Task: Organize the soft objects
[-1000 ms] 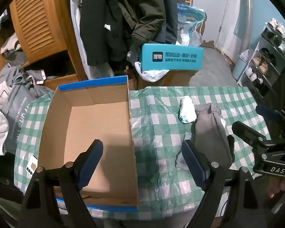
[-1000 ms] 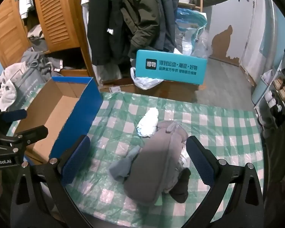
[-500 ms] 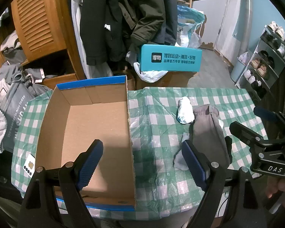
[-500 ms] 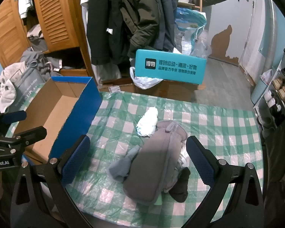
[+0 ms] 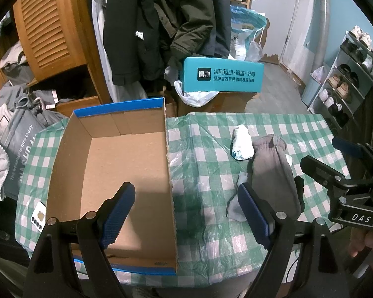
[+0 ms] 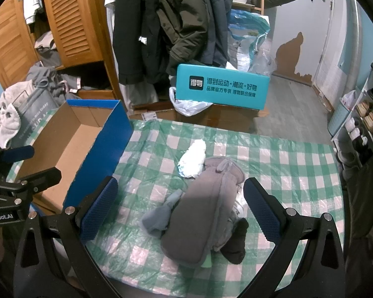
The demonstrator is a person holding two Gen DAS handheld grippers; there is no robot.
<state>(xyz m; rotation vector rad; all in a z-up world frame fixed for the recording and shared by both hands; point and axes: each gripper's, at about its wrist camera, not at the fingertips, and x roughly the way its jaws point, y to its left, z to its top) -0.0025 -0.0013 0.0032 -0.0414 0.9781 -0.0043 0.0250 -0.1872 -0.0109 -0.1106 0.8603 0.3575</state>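
The checked counter lies under both claws. The open box sits below the left claw, which is spread wide and holds nothing, its left finger above the box floor. The grey garment lies between the fingers of the right claw, likewise spread, gripping nothing. Just ahead, touching the garment's far end, lies a white bundle; a pale sock and a black sock poke out beside it.

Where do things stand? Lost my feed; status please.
Both hand-held grippers open, left over cardboard box, right above grey garment. Box empty. White bundle, dark sock beside garment. Path clear.
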